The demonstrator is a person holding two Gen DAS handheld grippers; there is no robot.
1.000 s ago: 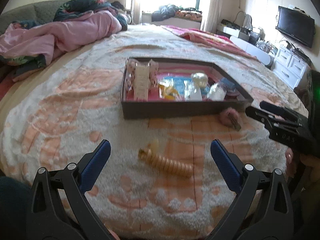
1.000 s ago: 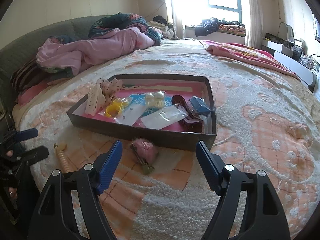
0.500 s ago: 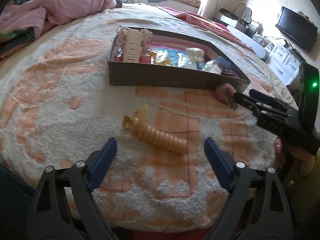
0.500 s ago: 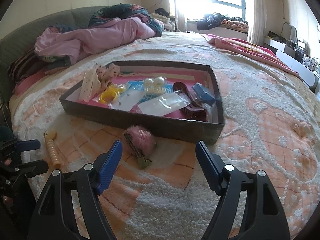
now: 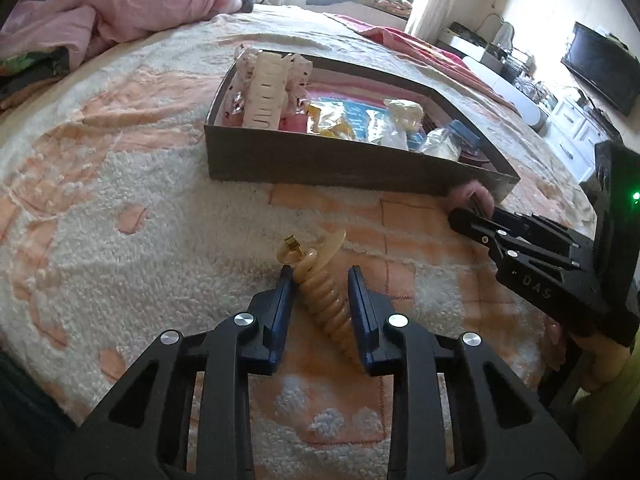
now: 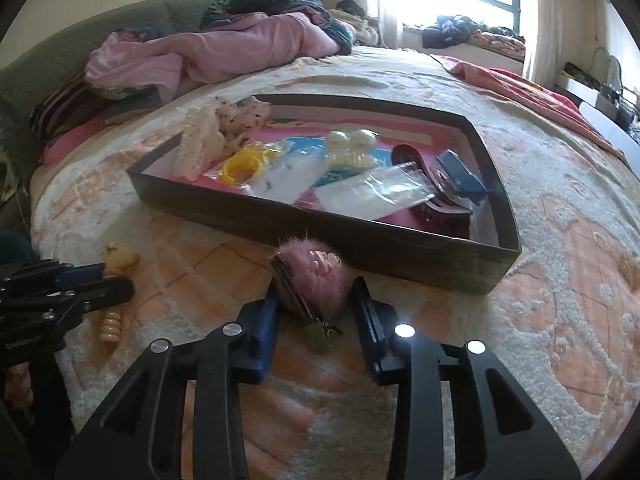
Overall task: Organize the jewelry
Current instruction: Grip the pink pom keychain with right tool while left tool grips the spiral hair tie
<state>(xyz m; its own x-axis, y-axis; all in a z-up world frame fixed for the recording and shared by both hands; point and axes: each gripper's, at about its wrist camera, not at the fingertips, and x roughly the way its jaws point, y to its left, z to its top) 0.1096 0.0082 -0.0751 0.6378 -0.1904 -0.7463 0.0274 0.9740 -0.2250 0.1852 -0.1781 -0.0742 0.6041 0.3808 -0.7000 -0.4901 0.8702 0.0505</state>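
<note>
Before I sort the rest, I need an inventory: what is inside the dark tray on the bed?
Inside the dark tray: a cream claw clip, a yellow ring, clear plastic packets, two pearly pieces, a maroon clip and a blue box. Whatever lies under the packets is covered.

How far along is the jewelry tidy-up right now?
Done: the tray already holds several clips, packets and a yellow ring. In hand: the left gripper has just closed on the beige spiral clip, and the right gripper on the pink fuzzy clip; both clips are on the blanket. Left: lift both into the tray.
</note>
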